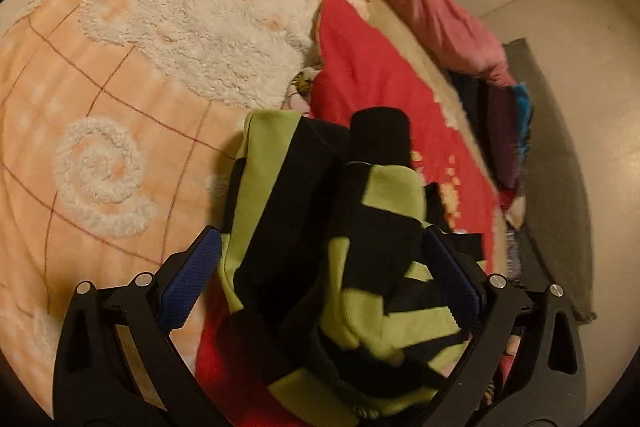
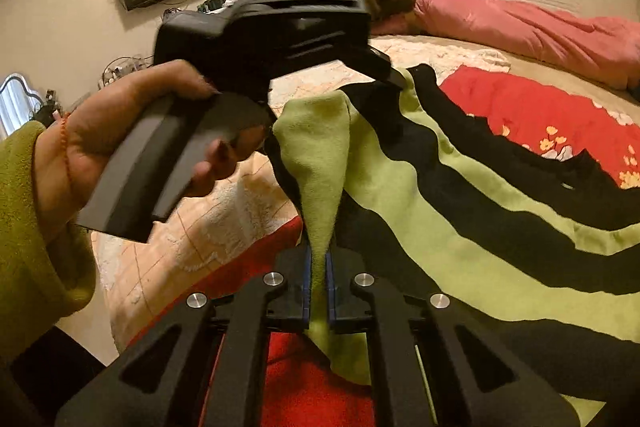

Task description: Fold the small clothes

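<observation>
Fabric pinched tight — right gripper [image 2: 318, 281] clamps a green fold of the striped garment [image 2: 460, 211] lying over the red blanket [image 2: 540, 115]; left gripper [image 1: 320, 267] gapes wide around bunched stripes.

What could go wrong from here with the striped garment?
The right tongs pinch only a narrow green fold of the striped garment, so it may slip free. The left tongs are open around bunched fabric and may close on several layers. The garment also overlaps the red blanket, which might get caught.
</observation>
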